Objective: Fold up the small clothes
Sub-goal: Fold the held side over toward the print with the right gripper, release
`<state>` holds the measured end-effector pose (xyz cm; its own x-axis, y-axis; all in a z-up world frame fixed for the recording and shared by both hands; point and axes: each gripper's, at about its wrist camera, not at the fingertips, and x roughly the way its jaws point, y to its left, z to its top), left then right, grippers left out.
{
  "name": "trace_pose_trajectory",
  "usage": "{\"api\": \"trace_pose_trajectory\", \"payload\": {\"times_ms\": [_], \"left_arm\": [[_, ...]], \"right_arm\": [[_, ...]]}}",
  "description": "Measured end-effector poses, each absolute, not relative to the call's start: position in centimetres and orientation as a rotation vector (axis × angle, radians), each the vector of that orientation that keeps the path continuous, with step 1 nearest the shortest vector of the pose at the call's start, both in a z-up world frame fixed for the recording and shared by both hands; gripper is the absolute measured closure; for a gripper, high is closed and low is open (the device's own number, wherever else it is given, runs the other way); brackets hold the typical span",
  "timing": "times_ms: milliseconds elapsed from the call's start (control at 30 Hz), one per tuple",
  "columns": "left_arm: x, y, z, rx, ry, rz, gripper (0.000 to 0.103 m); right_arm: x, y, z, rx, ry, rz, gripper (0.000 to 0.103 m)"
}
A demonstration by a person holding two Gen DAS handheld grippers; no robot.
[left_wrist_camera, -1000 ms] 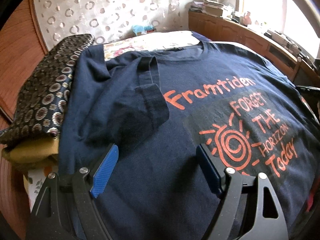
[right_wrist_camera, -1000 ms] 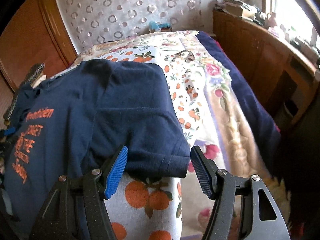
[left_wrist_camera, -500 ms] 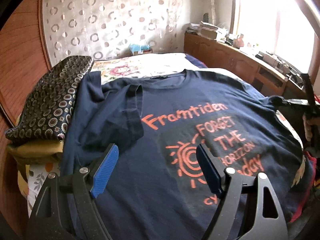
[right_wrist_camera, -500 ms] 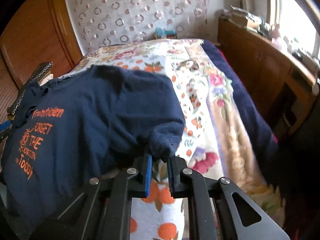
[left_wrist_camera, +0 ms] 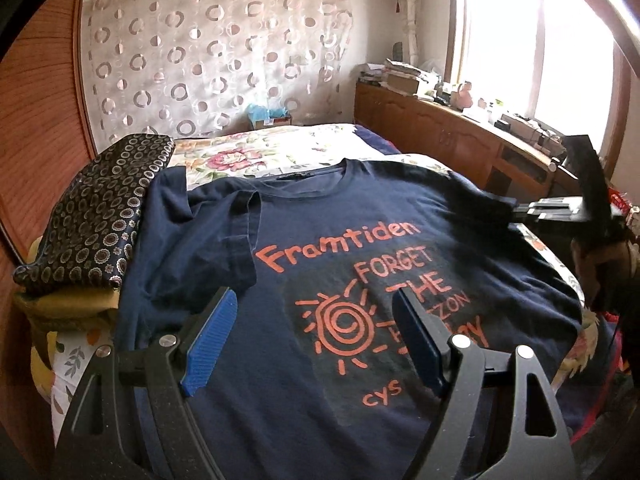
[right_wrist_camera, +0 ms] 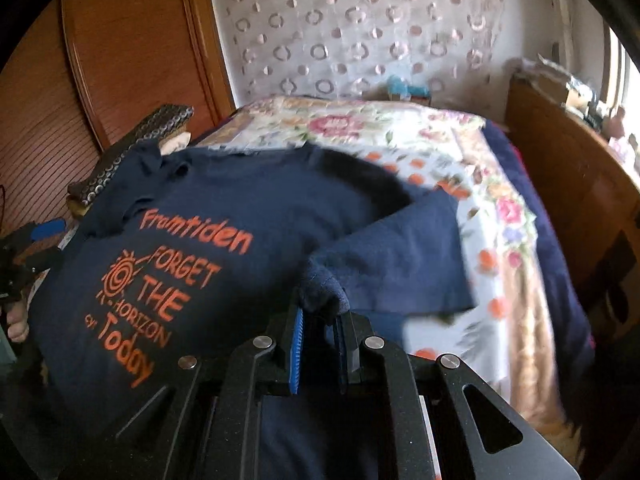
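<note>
Currently the navy cotton T-shirt with orange printed lettering (left_wrist_camera: 344, 264) lies front-up across the floral-patterned bedspread (right_wrist_camera: 404, 128), its collar towards the far wall. The right gripper (right_wrist_camera: 320, 340) is clamped on the hem of the right sleeve (right_wrist_camera: 396, 264), which is bunched between the blue pads and lifted off the bedspread. The left gripper (left_wrist_camera: 316, 340) hangs over the near part of the shirt with its jaws wide apart, holding nothing; the left sleeve (left_wrist_camera: 224, 240) already lies turned inward on the chest. To the far left sits a dark circle-patterned folded fabric stack (left_wrist_camera: 100, 216).

The step in hand looks like folding the right sleeve inward. Done well, the sleeve travels low and flat across the chest so the shoulder crease runs straight, mirroring the left side. The free gripper could press the shirt body down so it does not drag sideways. Letting go only once the sleeve lies flat should avoid a wrinkled fold.
</note>
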<state>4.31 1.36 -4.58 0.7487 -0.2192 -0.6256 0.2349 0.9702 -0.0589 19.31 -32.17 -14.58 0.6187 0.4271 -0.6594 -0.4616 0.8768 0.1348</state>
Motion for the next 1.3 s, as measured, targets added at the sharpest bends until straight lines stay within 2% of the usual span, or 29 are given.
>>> {"api": "trace_pose_trajectory", "payload": {"times_ms": [167,367,433,533,767,1067,1267,1300], "left_arm": [[3.7,1.1,-4.2,0.014,0.664,-0.254,0.022],[3.5,1.0,-3.9,0.001,0.652,-0.258,0.022],[3.5,1.0,-3.8,0.001,0.649,-0.257,0.022],[3.4,1.0,-3.6,-0.001,0.644,-0.26,0.022],[3.2,0.8,-3.6,-0.003,0.638,-0.264,0.022],[3.1,0.7,-4.2,-0.013,0.653,-0.27,0.022],[2.9,0.6,-4.1,-0.008,0.649,-0.271,0.022],[2.9,0.6,-4.0,-0.01,0.649,-0.272,0.022]], "right_arm": [[19.9,-31.4,-15.1,-0.056,0.759,0.503,0.09],[19.1,-30.9,-13.5,-0.048,0.763,0.505,0.074],[18.5,-30.9,-12.8,-0.058,0.734,0.504,0.064],[18.2,-31.6,-11.7,-0.038,0.705,0.502,0.059],[20.7,-34.9,-12.7,-0.063,0.695,0.375,0.058],[27.1,-38.4,-17.8,0.086,0.853,0.301,0.058],[28.2,-36.7,-18.6,0.002,0.845,0.288,0.058],[28.2,-36.4,-18.6,-0.017,0.842,0.292,0.061]]}}
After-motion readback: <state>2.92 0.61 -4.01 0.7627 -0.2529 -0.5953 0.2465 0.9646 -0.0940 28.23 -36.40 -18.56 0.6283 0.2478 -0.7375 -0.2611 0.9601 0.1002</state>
